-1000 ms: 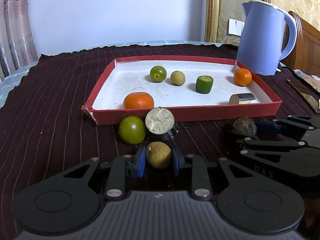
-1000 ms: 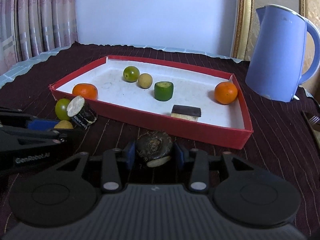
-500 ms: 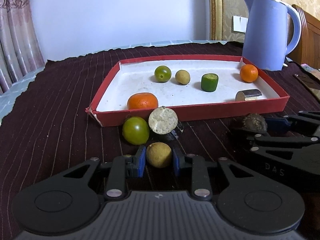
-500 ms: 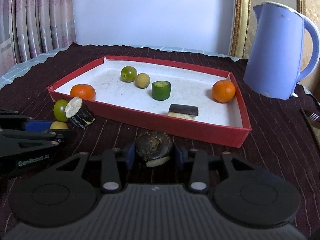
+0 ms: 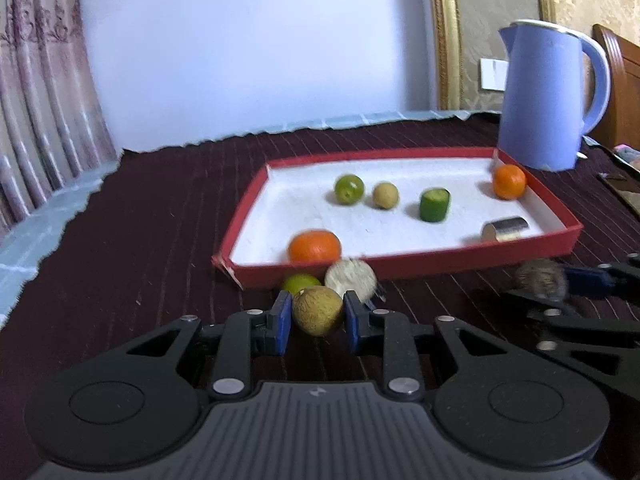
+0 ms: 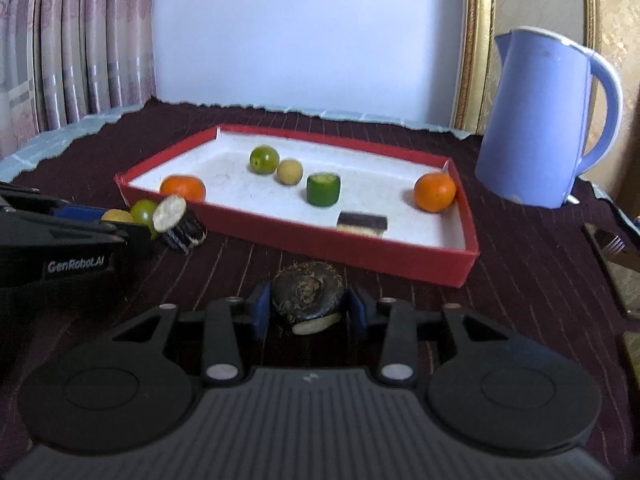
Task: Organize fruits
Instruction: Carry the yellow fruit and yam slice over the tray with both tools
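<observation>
Grippers pinching: left gripper round tan fruit, right gripper dark rough chunk; lift clear over shallow red tray wall, release gently inside.

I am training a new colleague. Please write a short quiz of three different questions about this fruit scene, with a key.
1. True or false: the left gripper holds a tan fruit.
2. How many oranges lie in the red tray?
3. The right gripper holds: A) a dark root piece, B) an orange, C) the kettle.

Key: 1 true; 2 two; 3 A.
</observation>
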Demonstrator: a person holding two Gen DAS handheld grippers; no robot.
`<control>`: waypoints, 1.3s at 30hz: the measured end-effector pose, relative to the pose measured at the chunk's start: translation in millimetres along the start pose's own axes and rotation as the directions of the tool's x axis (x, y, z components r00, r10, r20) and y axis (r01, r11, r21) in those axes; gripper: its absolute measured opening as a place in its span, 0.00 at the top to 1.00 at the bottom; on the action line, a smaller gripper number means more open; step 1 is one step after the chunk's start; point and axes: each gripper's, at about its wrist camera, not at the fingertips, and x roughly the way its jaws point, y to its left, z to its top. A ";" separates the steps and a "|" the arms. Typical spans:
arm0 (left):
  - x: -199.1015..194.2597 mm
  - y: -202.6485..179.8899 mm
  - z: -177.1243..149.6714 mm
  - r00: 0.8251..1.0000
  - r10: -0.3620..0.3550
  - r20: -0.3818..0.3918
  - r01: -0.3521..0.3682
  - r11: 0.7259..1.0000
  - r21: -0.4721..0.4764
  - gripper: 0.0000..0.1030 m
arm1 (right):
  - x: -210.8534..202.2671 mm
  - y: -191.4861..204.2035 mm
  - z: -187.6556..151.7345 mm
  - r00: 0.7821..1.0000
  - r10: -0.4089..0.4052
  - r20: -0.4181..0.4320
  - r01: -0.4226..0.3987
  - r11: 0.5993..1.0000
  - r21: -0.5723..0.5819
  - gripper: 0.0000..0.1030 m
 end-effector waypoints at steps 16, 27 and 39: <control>12.1 0.4 22.2 0.999 0.043 0.001 -0.043 0.999 -0.030 0.74 | -17.1 -2.5 28.6 0.993 -0.047 0.107 0.043 0.998 0.044 0.63; 22.9 -1.0 30.8 0.999 0.052 -0.011 -0.052 0.999 -0.015 0.74 | -10.4 -7.1 36.1 0.992 -0.054 0.115 0.048 0.997 0.053 0.63; 47.7 0.0 47.5 0.997 0.069 -0.046 -0.069 0.998 0.004 0.74 | 6.3 -16.9 52.2 0.992 -0.059 0.109 0.053 0.997 0.049 0.63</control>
